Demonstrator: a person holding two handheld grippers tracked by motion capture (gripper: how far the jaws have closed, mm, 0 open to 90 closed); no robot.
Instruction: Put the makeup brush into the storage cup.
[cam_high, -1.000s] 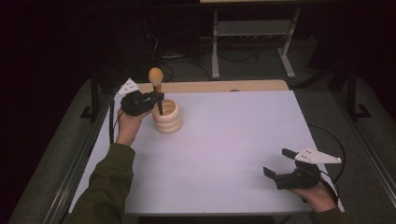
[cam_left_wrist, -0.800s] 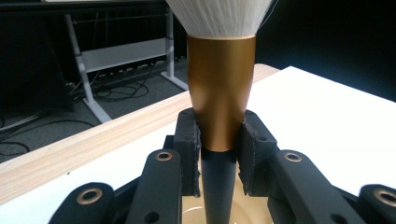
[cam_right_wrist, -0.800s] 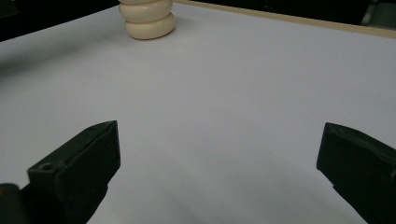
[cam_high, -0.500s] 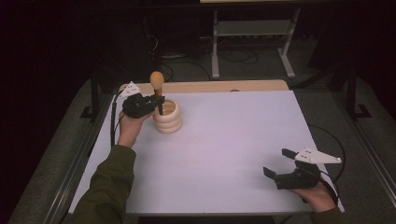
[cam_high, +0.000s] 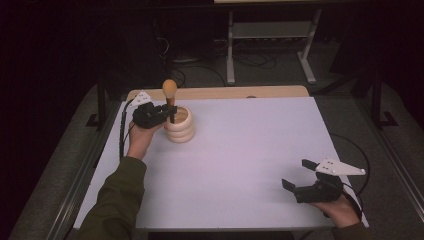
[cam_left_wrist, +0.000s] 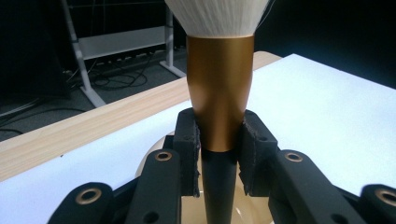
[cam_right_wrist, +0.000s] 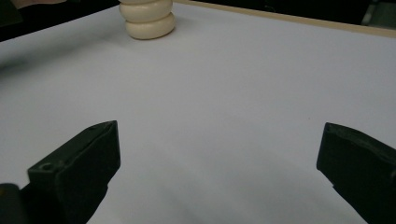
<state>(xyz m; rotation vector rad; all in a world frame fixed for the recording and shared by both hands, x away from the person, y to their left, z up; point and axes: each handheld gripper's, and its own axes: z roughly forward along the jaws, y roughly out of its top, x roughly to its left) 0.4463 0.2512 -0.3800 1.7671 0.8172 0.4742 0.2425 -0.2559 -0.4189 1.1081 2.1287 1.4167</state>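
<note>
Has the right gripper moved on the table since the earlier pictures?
No. In the high view the right gripper rests at the same spot near the table's front right corner, jaws open, far from the ribbed cream holder.

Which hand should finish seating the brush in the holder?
Left. The left gripper is already clamped on the brush above the holder. The right gripper is open, apart at the table's near corner.
</note>
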